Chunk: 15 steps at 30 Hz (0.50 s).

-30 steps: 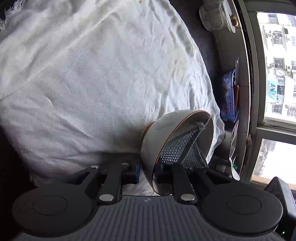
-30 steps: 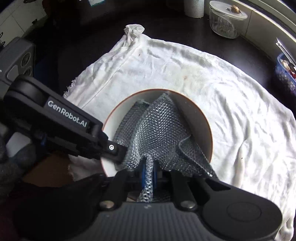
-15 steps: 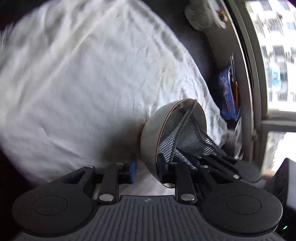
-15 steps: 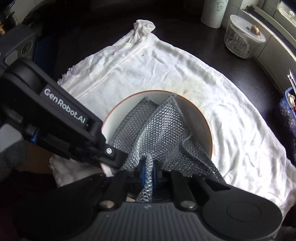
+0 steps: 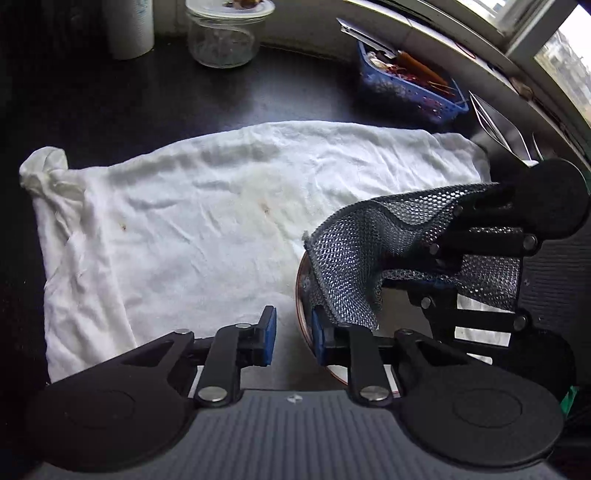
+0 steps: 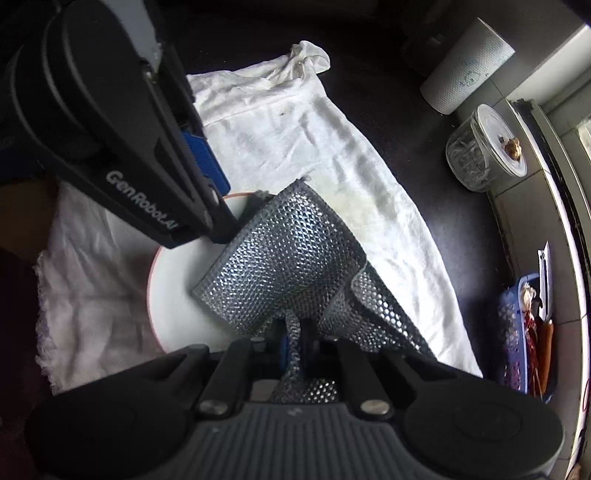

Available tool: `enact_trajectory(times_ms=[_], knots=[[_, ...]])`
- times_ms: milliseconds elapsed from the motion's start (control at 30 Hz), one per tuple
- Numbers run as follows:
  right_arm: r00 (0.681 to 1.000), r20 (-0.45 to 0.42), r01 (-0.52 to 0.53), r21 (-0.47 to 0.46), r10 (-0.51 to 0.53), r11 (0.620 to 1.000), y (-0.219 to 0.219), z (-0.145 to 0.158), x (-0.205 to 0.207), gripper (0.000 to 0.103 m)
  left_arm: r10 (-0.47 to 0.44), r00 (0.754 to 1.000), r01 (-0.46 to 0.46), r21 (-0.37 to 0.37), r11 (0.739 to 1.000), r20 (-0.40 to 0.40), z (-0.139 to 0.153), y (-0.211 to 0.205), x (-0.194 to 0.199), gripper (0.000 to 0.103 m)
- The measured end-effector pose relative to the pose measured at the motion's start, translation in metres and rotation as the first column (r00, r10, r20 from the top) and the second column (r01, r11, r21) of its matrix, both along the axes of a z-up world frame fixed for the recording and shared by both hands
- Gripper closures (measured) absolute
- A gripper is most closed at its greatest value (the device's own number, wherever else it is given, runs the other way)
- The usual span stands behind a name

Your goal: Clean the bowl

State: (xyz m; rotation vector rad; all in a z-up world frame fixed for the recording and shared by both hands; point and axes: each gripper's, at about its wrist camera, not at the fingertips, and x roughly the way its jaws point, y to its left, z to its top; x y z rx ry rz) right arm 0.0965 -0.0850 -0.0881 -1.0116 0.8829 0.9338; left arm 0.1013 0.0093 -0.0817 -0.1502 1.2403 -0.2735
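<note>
A white bowl with a brown rim (image 6: 173,295) lies on a white towel (image 6: 288,147); it also shows in the left wrist view (image 5: 306,295). My left gripper (image 5: 293,332) has its jaws apart, one pad each side of the bowl's rim without clamping it. It shows in the right wrist view (image 6: 221,206) over the bowl's far edge. My right gripper (image 6: 293,343) is shut on a grey mesh dishcloth (image 6: 288,266), which hangs over the bowl's inside. The cloth (image 5: 369,251) and right gripper (image 5: 439,258) show at the right of the left wrist view.
The white towel (image 5: 207,221) covers a dark countertop. A glass jar (image 5: 225,33), a paper roll (image 5: 129,26) and a blue basket (image 5: 410,88) of utensils stand along the back by the window sill. The jar (image 6: 484,151) and basket (image 6: 517,332) also show at the right.
The bowl has come down from tilted on edge to lying on the towel. My left jaws have let go of its rim. The right gripper has lifted the mesh cloth partly out of the bowl.
</note>
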Motion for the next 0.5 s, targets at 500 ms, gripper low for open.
enact_trajectory(times_ms=[500], knots=[[0.888, -0.329, 0.394, 0.178, -0.323, 0.902, -0.019, -0.005, 0.008, 0.097, 0.541, 0.761, -0.648, -0.382, 0.658, -0.359, -0.040, 0.049, -0.060, 0.090]])
